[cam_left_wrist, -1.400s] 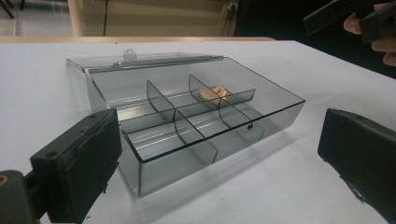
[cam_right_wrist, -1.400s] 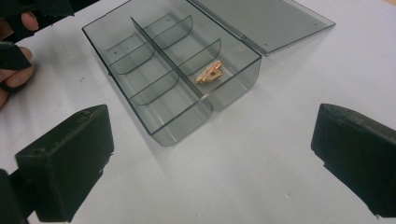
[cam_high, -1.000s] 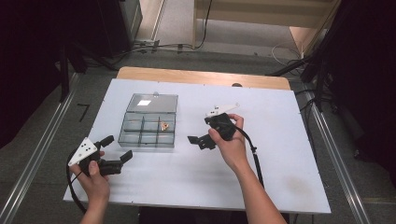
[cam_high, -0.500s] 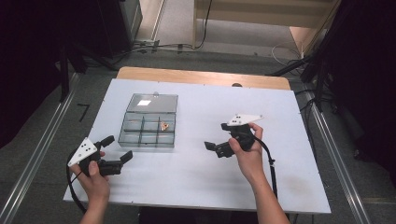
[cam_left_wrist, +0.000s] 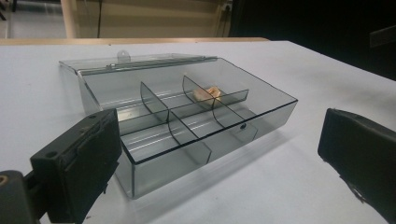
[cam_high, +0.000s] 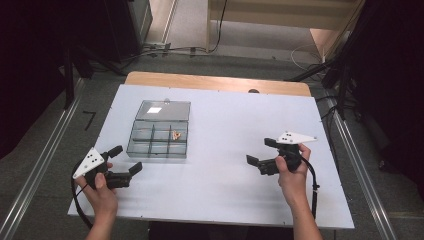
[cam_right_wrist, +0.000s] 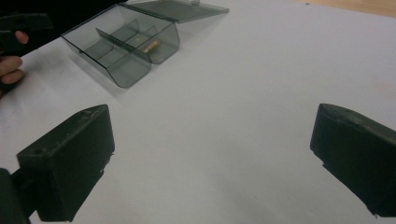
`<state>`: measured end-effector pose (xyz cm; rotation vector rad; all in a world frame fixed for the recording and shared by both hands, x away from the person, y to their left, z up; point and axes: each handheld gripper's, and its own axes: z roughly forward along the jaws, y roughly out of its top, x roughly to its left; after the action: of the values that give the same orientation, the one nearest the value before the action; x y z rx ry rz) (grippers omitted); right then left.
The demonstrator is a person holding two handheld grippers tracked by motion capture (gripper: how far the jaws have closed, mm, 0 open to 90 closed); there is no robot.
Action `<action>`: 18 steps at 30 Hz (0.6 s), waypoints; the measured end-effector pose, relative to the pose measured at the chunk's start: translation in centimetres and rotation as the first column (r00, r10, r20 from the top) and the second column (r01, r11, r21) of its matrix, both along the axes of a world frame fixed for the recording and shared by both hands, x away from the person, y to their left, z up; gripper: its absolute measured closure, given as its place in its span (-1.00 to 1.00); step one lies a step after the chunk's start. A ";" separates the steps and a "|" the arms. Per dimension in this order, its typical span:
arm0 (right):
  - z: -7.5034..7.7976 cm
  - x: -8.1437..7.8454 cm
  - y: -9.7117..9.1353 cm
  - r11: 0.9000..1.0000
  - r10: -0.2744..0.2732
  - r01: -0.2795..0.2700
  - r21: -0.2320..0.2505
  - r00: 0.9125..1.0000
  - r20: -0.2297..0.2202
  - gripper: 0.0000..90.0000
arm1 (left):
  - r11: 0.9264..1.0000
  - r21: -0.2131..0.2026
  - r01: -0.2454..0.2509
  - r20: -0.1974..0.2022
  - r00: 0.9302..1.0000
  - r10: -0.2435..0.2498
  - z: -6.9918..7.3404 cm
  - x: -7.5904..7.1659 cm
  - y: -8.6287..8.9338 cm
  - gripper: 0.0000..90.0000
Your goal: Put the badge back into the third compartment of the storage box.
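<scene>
Here, organizer box (cam_high: pixel 161 132) just ahead of released left claw (cam_high: pixel 126 159); released right claw (cam_high: pixel 260 151) well apart.

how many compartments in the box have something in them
1. The box has six compartments; a small tan piece lies in the far one on the side towards the right gripper. The other five look empty.

A white rectangular table top (cam_high: pixel 220 125) carries a light wooden strip (cam_high: pixel 210 82) along its far edge. Black cables (cam_high: pixel 175 49) trail across the grey floor (cam_high: pixel 50 135) beyond.
</scene>
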<state>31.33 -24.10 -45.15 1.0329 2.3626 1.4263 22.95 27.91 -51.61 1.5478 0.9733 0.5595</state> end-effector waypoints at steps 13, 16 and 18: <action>-1.6 -1.7 -6.2 0.993 -0.113 0.113 0.042 0.994 -0.005 -1.00 | 1.000 0.004 0.003 0.002 1.000 -0.003 0.0 0.0 0.0 -1.00; -1.7 -2.1 -7.5 0.988 -0.141 0.140 0.056 0.990 -0.001 -1.00 | 1.000 0.006 0.004 0.004 1.000 -0.004 0.0 -0.1 0.0 -1.00; -1.7 -2.4 -8.5 0.985 -0.161 0.160 0.067 0.987 0.002 -1.00 | 1.000 0.005 0.004 0.004 1.000 -0.004 0.0 -0.1 0.0 -1.00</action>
<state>28.88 -32.56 -46.89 1.2026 2.1840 1.4550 22.88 27.89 -51.58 1.5522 0.9658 0.5620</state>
